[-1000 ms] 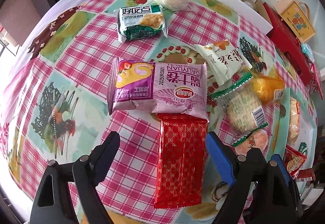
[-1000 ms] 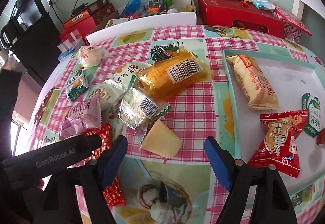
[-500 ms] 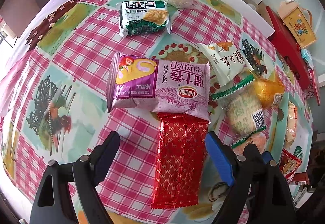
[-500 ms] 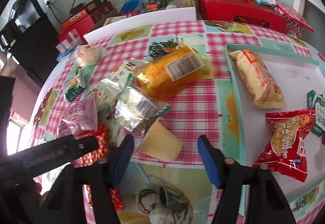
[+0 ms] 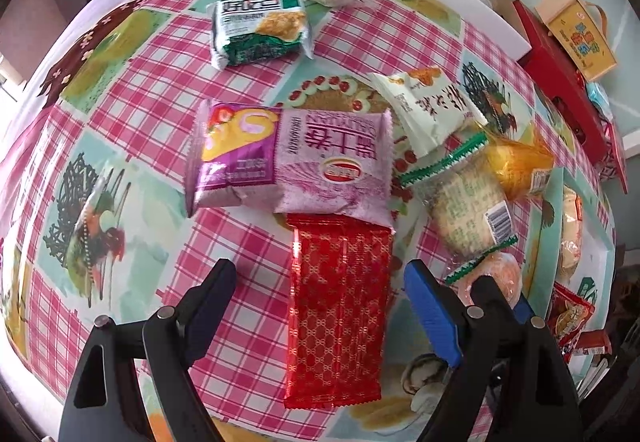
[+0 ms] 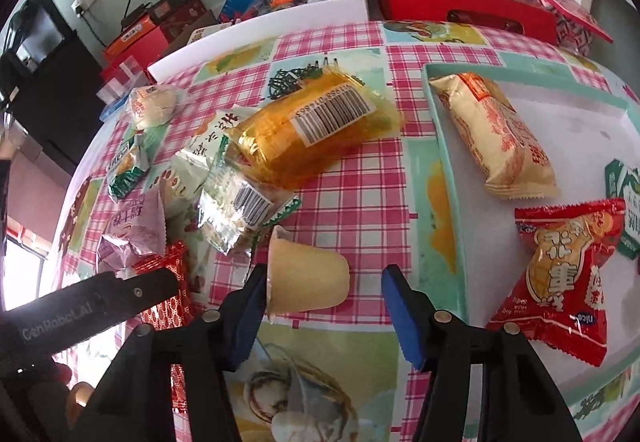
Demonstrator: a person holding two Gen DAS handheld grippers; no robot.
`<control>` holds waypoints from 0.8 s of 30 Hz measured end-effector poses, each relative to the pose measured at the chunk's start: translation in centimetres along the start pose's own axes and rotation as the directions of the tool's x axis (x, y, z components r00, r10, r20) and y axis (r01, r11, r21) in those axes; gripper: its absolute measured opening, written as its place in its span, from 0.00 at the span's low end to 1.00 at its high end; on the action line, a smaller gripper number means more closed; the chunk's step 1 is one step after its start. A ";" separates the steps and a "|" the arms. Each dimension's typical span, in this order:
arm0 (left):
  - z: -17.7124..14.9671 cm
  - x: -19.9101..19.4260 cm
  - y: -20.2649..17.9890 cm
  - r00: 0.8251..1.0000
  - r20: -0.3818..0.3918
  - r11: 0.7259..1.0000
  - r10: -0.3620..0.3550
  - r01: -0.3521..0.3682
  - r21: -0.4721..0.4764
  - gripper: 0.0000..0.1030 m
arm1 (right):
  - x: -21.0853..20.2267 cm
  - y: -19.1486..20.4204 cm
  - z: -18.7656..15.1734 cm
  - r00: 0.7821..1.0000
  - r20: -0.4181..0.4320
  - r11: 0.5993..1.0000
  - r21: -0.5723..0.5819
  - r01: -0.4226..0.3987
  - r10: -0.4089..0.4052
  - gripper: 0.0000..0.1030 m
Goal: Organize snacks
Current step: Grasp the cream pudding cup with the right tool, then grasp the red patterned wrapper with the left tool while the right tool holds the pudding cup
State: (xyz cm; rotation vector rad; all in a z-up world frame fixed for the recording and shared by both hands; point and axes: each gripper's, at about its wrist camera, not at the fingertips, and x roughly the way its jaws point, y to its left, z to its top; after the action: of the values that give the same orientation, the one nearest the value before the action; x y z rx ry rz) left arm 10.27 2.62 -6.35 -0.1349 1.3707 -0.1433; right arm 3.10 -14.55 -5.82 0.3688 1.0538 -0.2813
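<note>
Narrowed since the earlier frame, right gripper point(image 6: 324, 284) jaws bracket the tipped jelly cup point(image 6: 306, 274), left pad touching, right apart; left gripper point(image 5: 320, 286) wide over red packet point(image 5: 338, 314); step: grasp cup; next: close fully, carry to tray point(image 6: 448, 177).

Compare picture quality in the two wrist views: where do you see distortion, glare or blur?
Left wrist: fisheye bends the checked tablecloth into a dome; the red packet glints; edges soften. Right wrist: the window at left is blown out; the orange packet looks slightly smeared.
</note>
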 end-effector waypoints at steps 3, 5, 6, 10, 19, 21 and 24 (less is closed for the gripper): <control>-0.1 0.5 -1.0 1.000 -0.004 1.000 0.015 -0.015 0.024 0.84 | 0.2 0.2 0.1 1.000 0.008 0.999 -0.031 0.019 -0.019 0.59; -0.2 0.8 -1.6 1.000 -0.003 0.999 0.025 -0.024 0.035 0.84 | 0.2 0.2 0.1 0.999 0.012 0.998 -0.049 0.035 -0.034 0.57; -0.3 0.9 -2.0 0.999 0.001 0.998 0.034 -0.034 0.043 0.84 | 0.2 0.3 0.1 0.999 0.013 0.997 -0.062 0.046 -0.045 0.55; -0.5 1.2 -2.9 0.998 0.014 0.996 0.061 -0.062 0.071 0.83 | 0.3 0.7 0.0 0.997 0.018 0.991 -0.107 0.077 -0.075 0.49; -1.7 1.4 -4.6 0.990 0.050 0.982 0.131 -0.137 0.128 0.63 | 0.2 0.8 -0.3 0.994 0.020 0.982 -0.156 0.107 -0.106 0.44; -1.9 1.4 -5.0 0.988 0.059 0.977 0.143 -0.151 0.149 0.61 | 0.1 0.4 -0.3 0.993 0.018 0.983 -0.145 0.115 -0.114 0.44; -2.1 1.5 -6.0 0.987 0.072 0.971 0.146 -0.157 0.182 0.52 | 0.0 0.0 -0.3 0.992 0.012 0.984 -0.131 0.124 -0.123 0.44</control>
State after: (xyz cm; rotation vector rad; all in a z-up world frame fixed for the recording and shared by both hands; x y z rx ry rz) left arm 8.31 -3.61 -7.12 0.1231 1.2971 -0.1383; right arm 2.85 -14.46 -5.94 0.1840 1.0877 -0.3211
